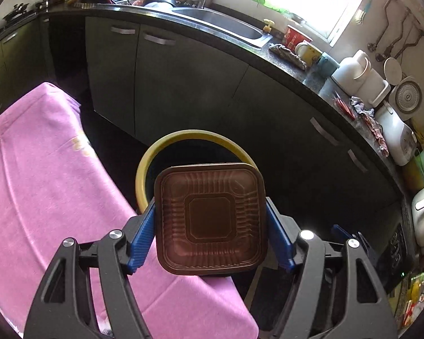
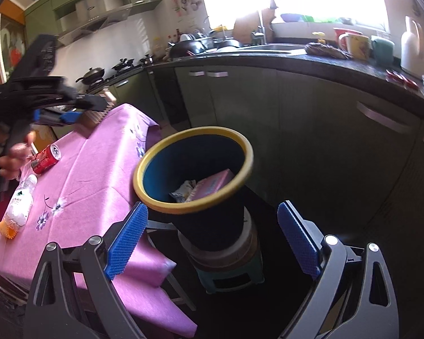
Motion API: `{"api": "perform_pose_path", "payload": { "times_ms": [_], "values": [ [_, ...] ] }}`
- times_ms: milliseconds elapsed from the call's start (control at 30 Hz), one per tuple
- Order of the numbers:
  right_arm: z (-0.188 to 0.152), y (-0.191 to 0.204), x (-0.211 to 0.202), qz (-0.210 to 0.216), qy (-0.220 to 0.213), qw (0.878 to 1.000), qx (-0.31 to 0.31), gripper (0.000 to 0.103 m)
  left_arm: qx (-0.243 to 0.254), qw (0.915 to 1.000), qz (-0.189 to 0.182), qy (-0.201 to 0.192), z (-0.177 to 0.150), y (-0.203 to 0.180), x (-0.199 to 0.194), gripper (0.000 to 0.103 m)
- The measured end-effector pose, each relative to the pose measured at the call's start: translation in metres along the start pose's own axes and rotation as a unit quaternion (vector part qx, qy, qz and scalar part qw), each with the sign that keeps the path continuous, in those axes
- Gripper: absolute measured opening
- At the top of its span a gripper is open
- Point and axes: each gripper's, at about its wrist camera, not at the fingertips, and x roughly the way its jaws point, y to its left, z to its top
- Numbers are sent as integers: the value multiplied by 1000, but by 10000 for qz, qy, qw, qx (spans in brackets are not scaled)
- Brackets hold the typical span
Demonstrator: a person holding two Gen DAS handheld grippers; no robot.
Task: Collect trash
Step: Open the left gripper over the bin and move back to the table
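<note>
A: Pink tablecloth (image 2: 99, 169) over the table, largest thing in both views, flower print toward its near side. Dark counter (image 1: 282, 65) with grey cabinet doors curving behind, sink (image 1: 226, 25) set into it.

B: Trash bin (image 2: 195, 169) next: dark, yellow-rimmed, just beside the cloth's edge, standing on a round base atop a small green stool (image 2: 234, 271). Inside, a pink box (image 2: 214, 183) and a crumpled wrapper (image 2: 183, 193).

A: Left gripper (image 1: 210, 220) clenched on a brown square plastic tray (image 1: 210, 220), blue pads (image 1: 144, 237) pressing both its sides, flat face toward the camera. Held up in front of the bin's rim (image 1: 144, 175), covering part of the opening from that view; over the bin or short of it, cannot tell.

B: Right gripper (image 2: 212, 240) released, jaws wide, nothing between the blue pads (image 2: 127, 243), pointing down toward the bin.

A: Left on the cloth, seen from the right wrist: clear water bottle (image 2: 21, 203) lying down, red can (image 2: 46, 158) on its side beyond it, small orange spiky thing (image 2: 10, 230) just by the bottle's near end. A hand (image 2: 11, 155) at the far left edge, blurred.
</note>
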Motion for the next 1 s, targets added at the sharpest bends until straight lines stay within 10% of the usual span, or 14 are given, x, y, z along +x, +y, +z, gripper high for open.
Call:
{"api": "perform_pose_path", "payload": {
  "times_ms": [400,767,1000],
  "values": [
    [-9,-29,1,65,32,9992,402,92,-307,9995,-25,-91,30,1,50,90],
    [1,23,6,287,54,9996,-41,92,95,9861,264,-1638,-40,8,-97,96],
    [6,85,3,492,46,9971,-573,93,-277,9613,1034,-2539,-119,48,-201,96]
  ]
}}
